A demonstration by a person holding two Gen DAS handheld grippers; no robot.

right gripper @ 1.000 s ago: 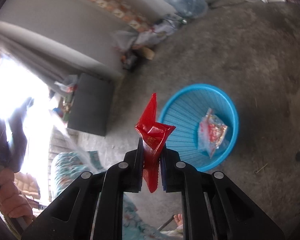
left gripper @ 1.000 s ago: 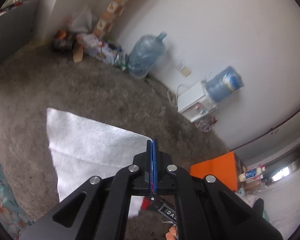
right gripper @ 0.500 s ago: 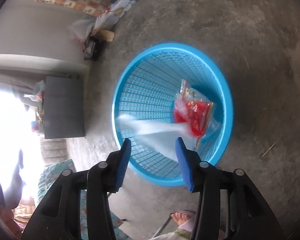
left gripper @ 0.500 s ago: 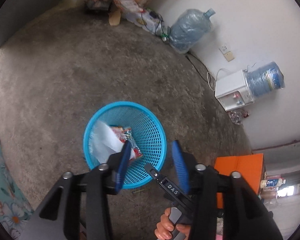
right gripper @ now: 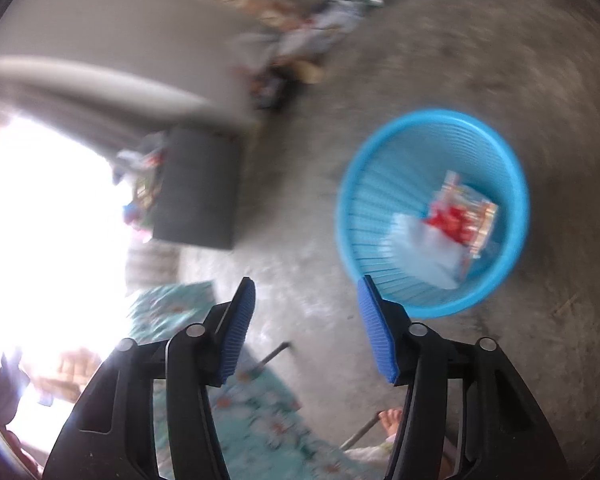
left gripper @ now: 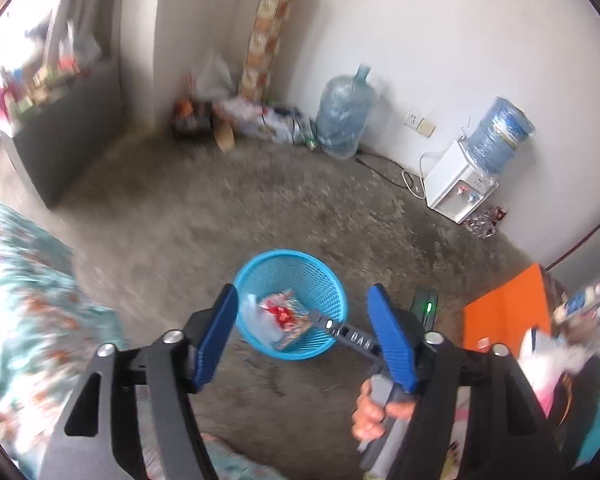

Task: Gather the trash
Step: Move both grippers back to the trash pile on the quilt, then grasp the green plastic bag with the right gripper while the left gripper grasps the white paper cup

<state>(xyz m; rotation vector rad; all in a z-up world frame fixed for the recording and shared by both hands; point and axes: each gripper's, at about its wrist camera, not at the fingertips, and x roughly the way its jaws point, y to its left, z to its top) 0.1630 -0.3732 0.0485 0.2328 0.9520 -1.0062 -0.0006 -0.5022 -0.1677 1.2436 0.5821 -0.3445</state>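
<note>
Both the left gripper [left gripper: 302, 334] and right gripper [right gripper: 306, 326] are opening, nothing between their pads; the red wrapper [right gripper: 456, 220] and what looks like white tissue [right gripper: 424, 254] (blurred) lie inside the blue basket [right gripper: 352, 208].

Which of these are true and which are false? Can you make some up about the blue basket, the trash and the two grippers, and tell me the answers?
1. The blue basket stands on the floor. True.
2. The basket is empty. False: a red snack wrapper and a white tissue lie inside it.
3. The right gripper is holding the red wrapper. False: its jaws are opening and nothing is between them.
4. The left gripper has nothing between its pads. True: its jaws are opening, and the basket shows through the gap.
5. A water dispenser stands against the white wall. True.
</note>
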